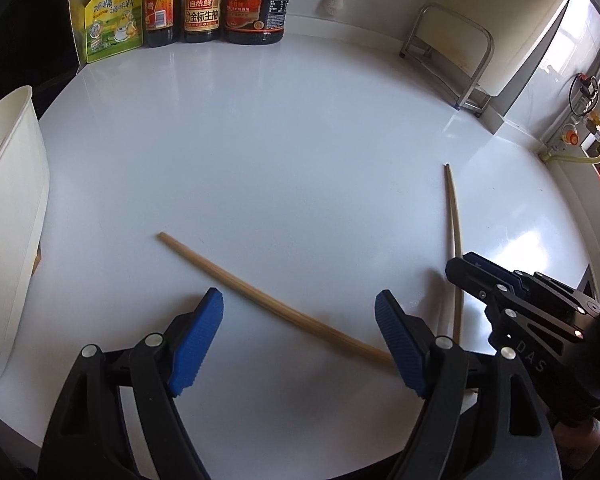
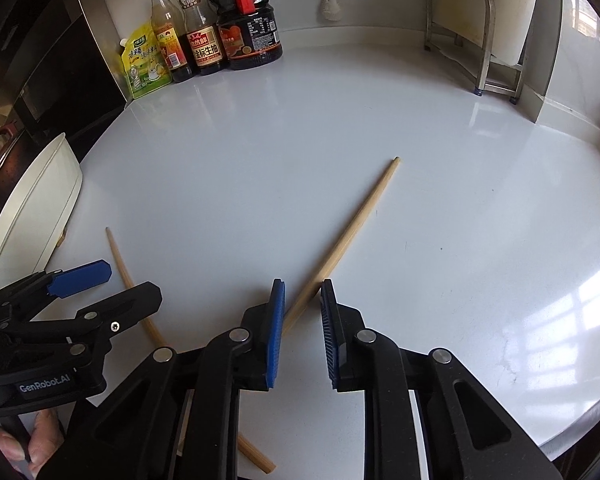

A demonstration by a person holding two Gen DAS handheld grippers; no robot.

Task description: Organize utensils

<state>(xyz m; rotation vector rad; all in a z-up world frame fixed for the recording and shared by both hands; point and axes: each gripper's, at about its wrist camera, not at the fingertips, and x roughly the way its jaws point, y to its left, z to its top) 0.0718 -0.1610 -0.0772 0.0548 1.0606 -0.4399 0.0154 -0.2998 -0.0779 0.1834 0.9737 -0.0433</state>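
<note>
Two wooden chopsticks lie crossed on the white counter. In the left wrist view one chopstick (image 1: 268, 300) runs diagonally between my left gripper's (image 1: 300, 344) wide-open blue pads. The other chopstick (image 1: 454, 224) lies to the right, under my right gripper (image 1: 472, 268). In the right wrist view that chopstick (image 2: 352, 232) passes between the pads of my right gripper (image 2: 302, 312), which is partly closed around it; I cannot tell if the pads touch it. The first chopstick (image 2: 130, 276) and my left gripper (image 2: 80, 276) show at left. A white container (image 1: 12, 216) stands at far left.
Sauce bottles (image 1: 204, 4) and a yellow-green pouch (image 1: 112, 24) line the back wall. A metal rack (image 1: 456, 56) stands at the back right. The white container also shows in the right wrist view (image 2: 36, 208), next to a dark appliance (image 2: 48, 68).
</note>
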